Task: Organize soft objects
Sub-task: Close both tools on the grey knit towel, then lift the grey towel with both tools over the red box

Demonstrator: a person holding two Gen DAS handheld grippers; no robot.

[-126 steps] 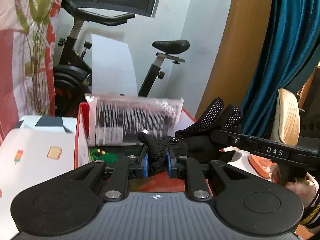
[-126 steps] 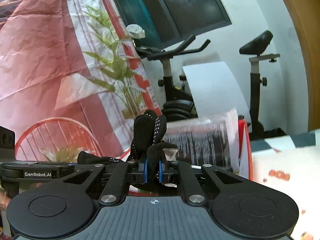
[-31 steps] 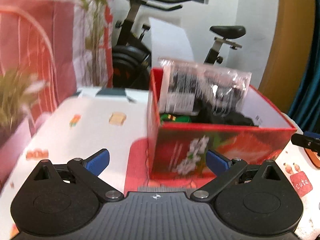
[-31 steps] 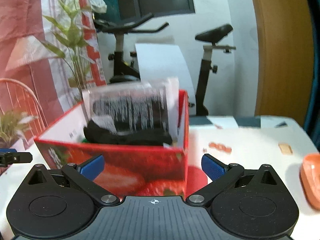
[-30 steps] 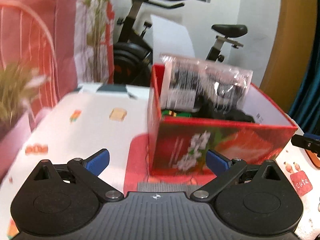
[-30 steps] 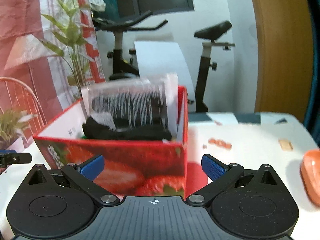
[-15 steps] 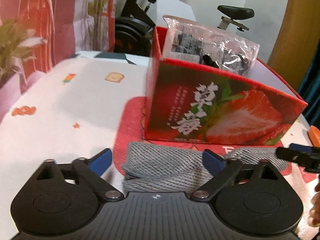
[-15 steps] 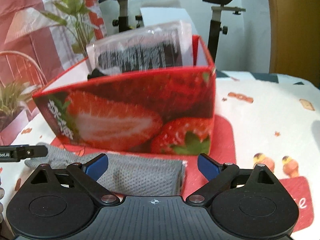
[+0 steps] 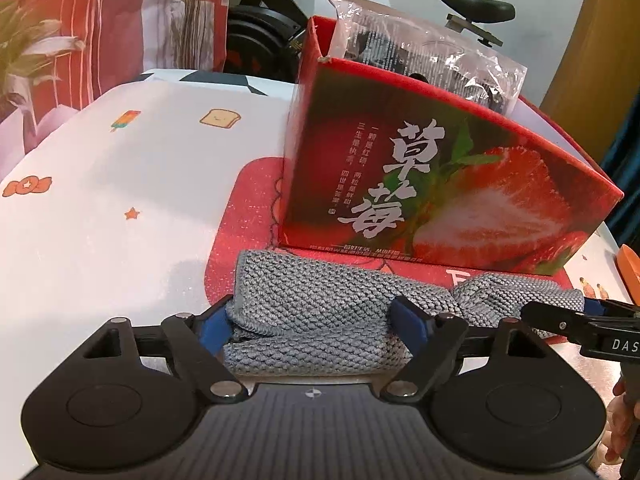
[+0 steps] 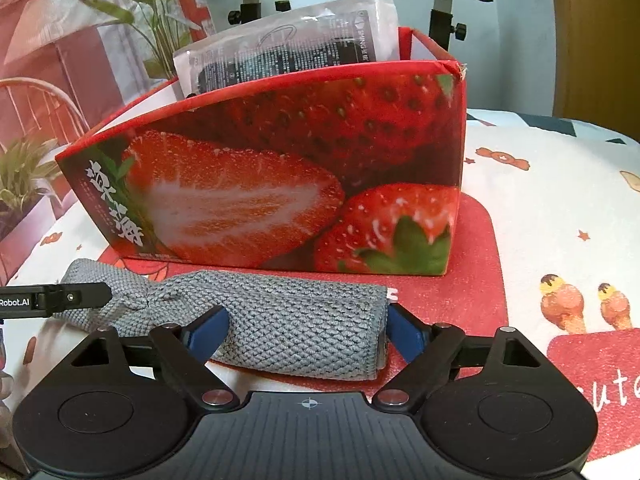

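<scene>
Exercise bike [image 9: 276,8] behind table [image 9: 100,160], saddle [image 9: 476,12] upper right. Green plant [image 10: 132,12] against red-and-white curtain [image 10: 48,40]. Orange dish [image 9: 630,270] at table's right edge.

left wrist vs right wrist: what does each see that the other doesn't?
Left wrist only: the large white characters on the box front, an orange dish edge.
Right wrist only: the green plant, ice-cream prints.
Both: the strawberry box, the plastic packet in it, the grey knitted cloth, with the open left gripper and right gripper straddling its ends.
</scene>
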